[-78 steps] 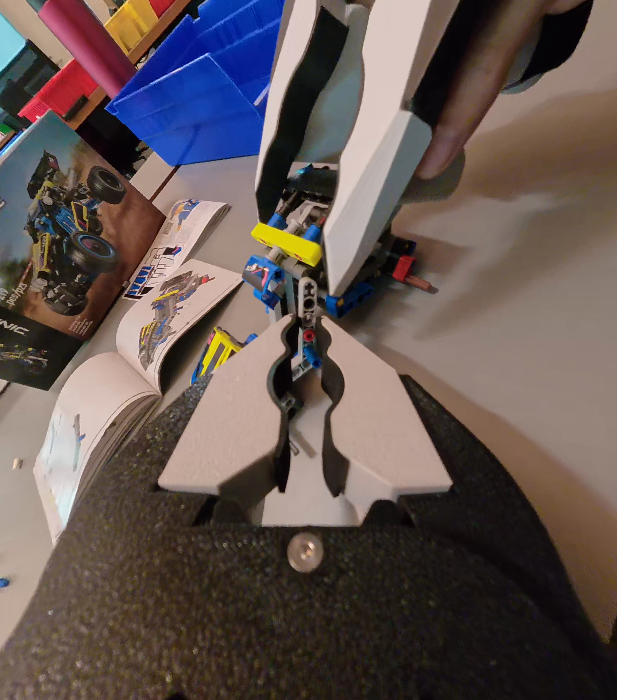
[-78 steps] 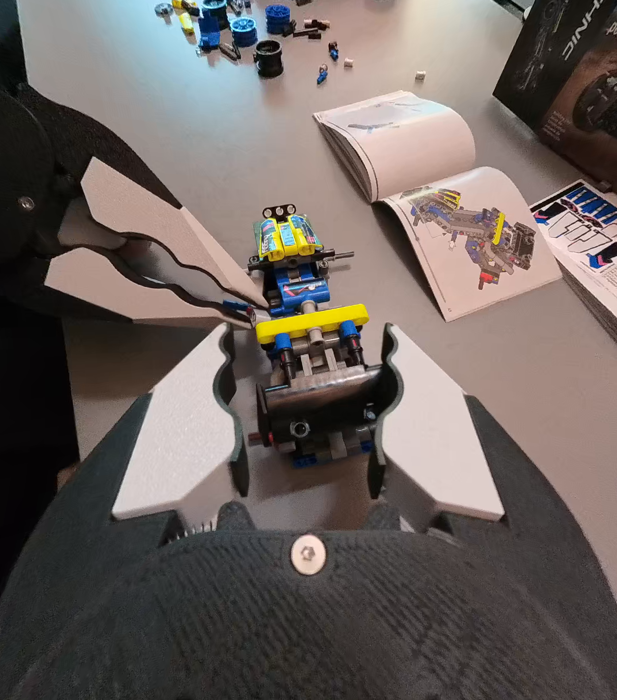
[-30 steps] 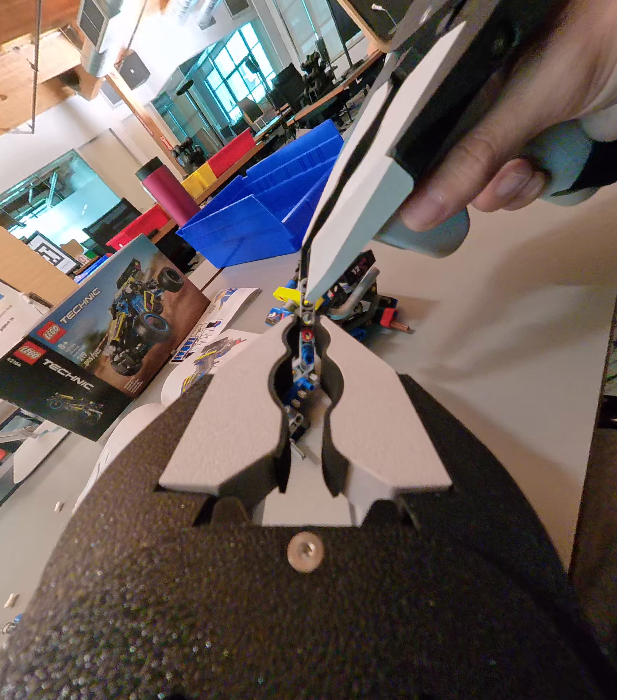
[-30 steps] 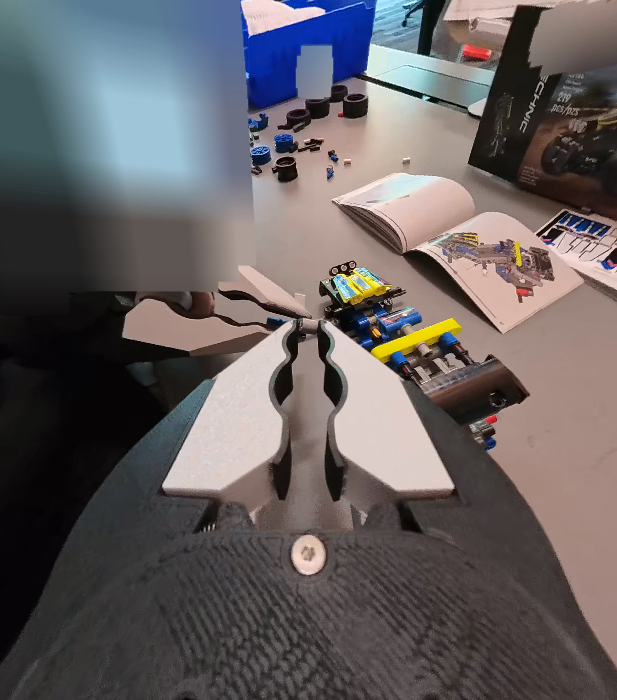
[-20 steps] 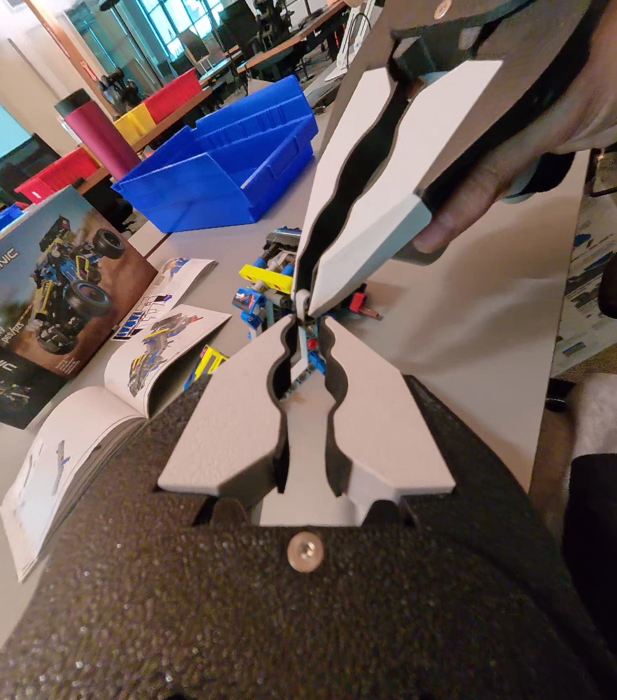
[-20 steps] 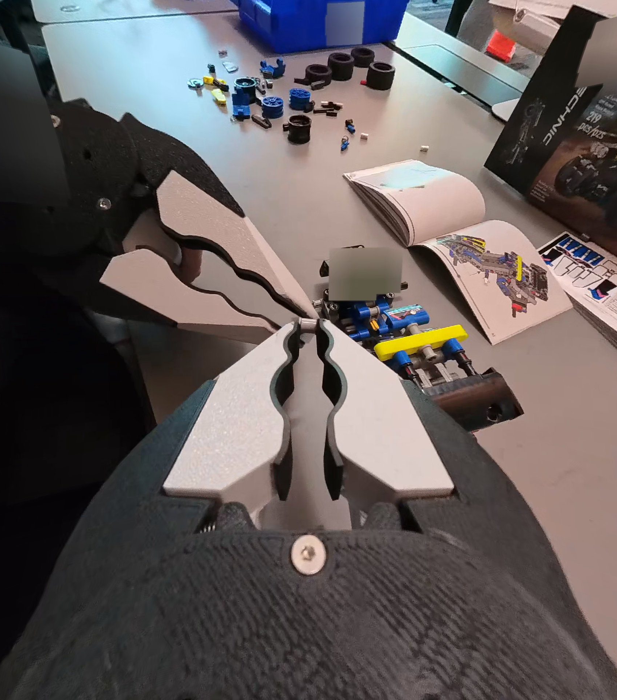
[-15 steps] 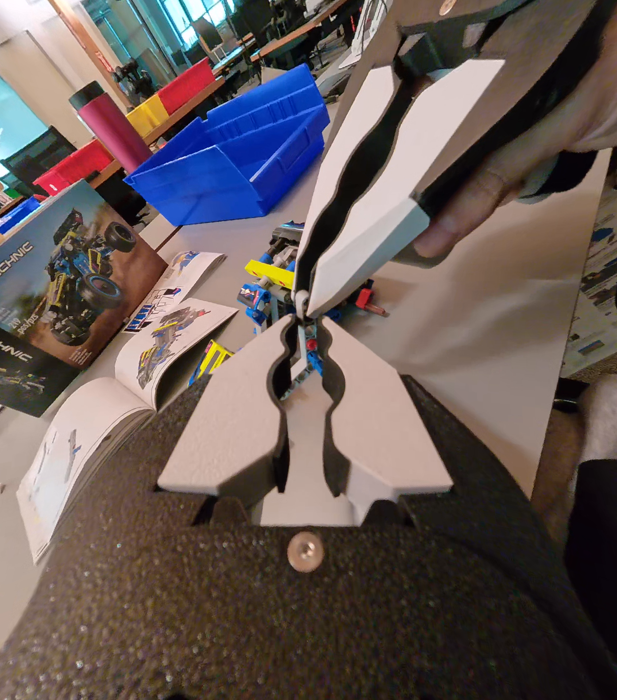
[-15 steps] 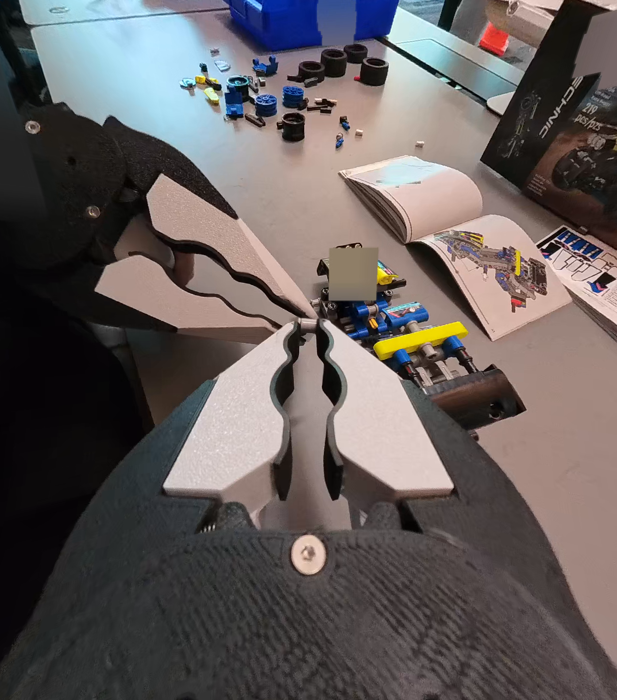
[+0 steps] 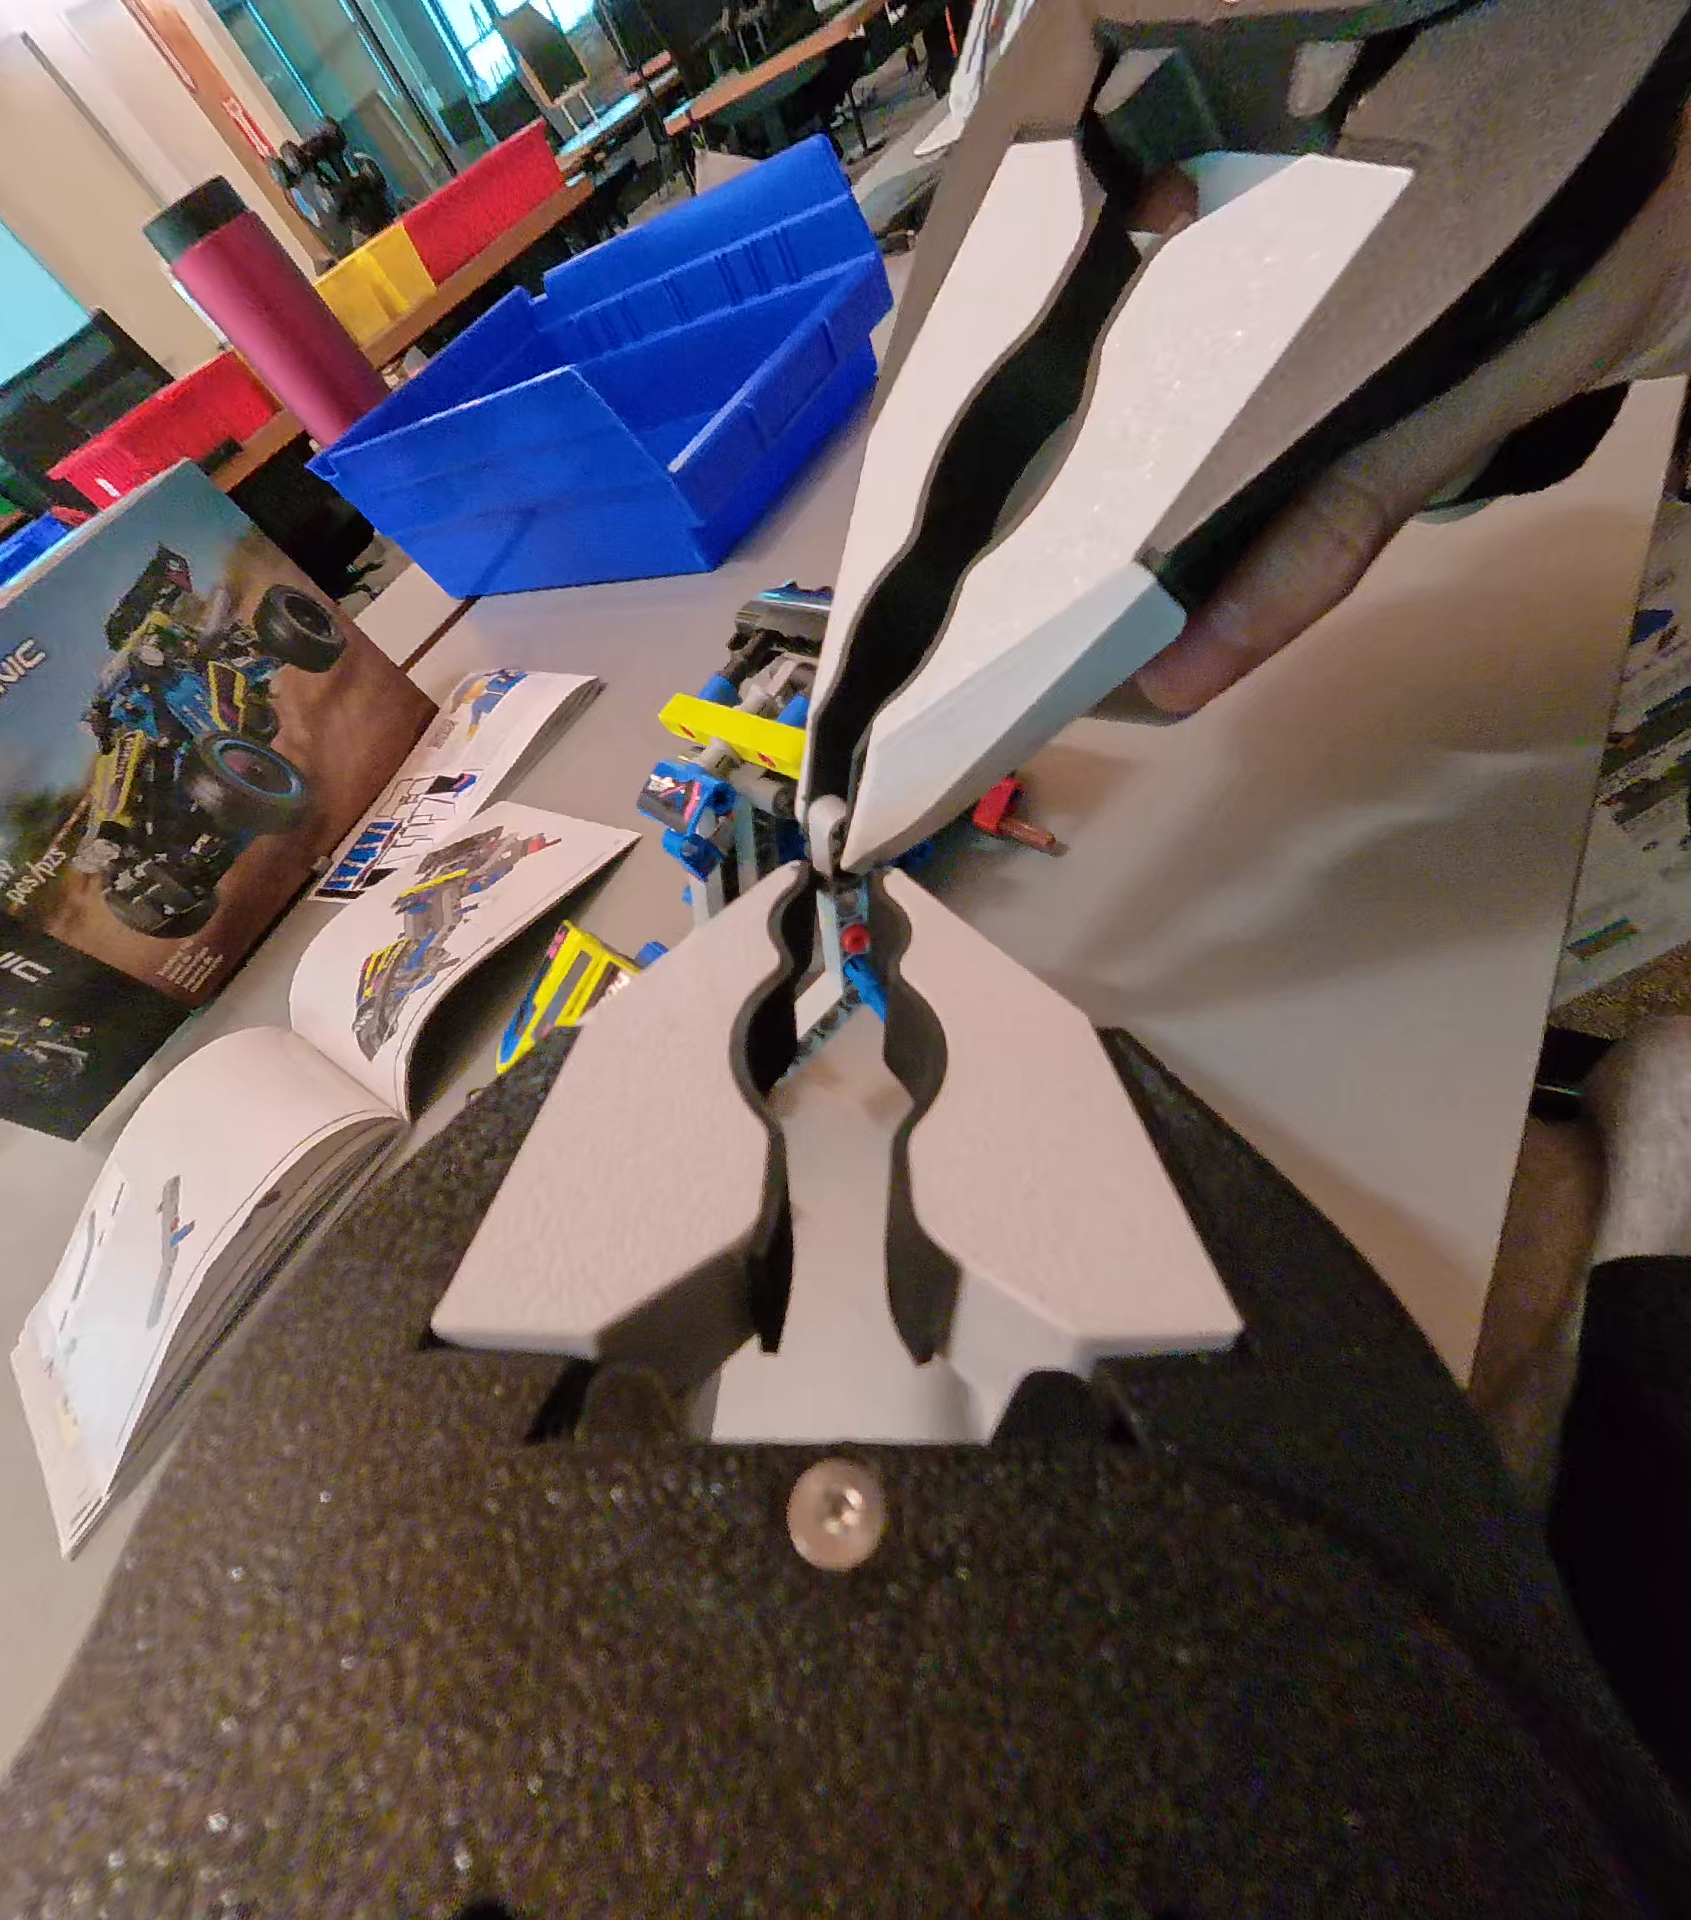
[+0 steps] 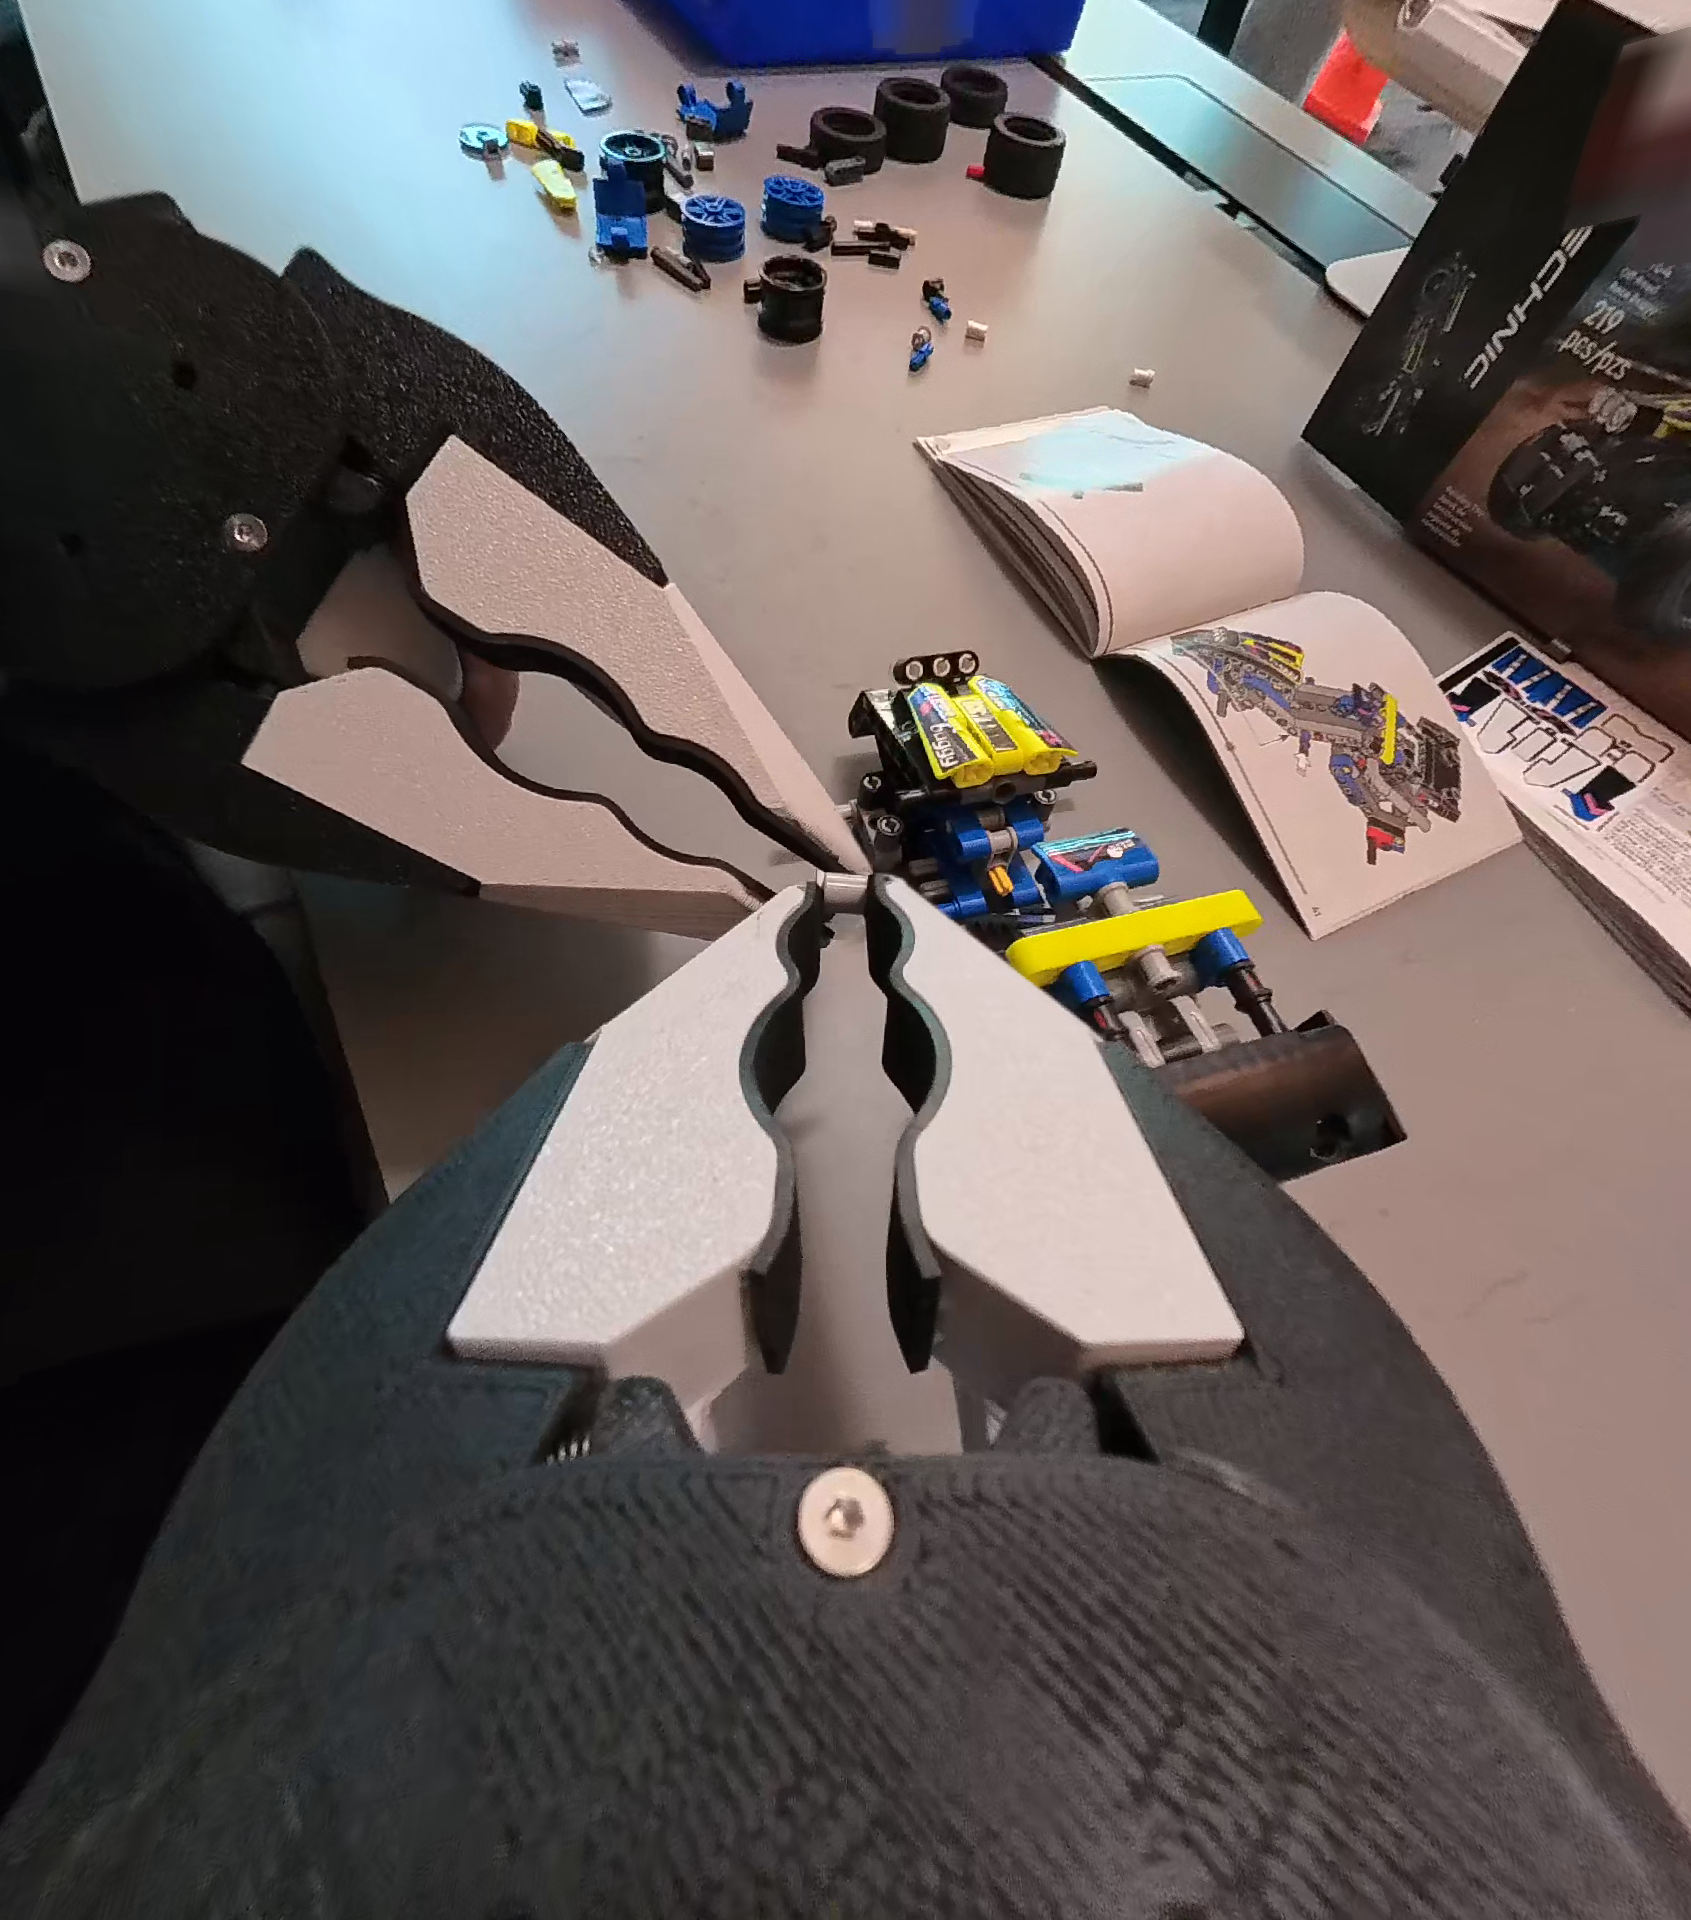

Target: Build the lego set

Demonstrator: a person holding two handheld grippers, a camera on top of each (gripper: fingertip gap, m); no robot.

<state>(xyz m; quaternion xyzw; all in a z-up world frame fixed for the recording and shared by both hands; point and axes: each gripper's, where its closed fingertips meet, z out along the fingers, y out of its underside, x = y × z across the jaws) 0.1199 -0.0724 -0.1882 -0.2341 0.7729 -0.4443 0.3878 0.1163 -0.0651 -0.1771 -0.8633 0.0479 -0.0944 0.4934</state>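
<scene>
My left gripper (image 9: 841, 883) is shut on a thin grey beam (image 9: 833, 961) that carries a red pin and blue connectors. It holds the beam above the grey table (image 9: 1288, 935). My right gripper (image 10: 843, 894) is shut on the beam's other end, a small grey stub (image 10: 841, 889). The two grippers meet tip to tip; the right one (image 9: 825, 831) comes down from above in the left wrist view, and the left one (image 10: 810, 862) comes in from the left in the right wrist view. A part-built blue, yellow and black toy car chassis (image 10: 1017, 821) lies on the table just beyond the tips.
An open instruction booklet (image 10: 1184, 582), a sticker sheet (image 10: 1651, 790) and the set's box (image 10: 1599, 416) lie to the right. Loose small parts and black tyres (image 10: 924, 114) lie far back. A blue bin (image 9: 612, 416) stands behind. The table edge (image 9: 1568, 935) is close.
2.6 s ago my right gripper stood open around the chassis; it has since left it and shut on the beam's end. Over the last second both grippers stayed tip to tip, shifting only slightly.
</scene>
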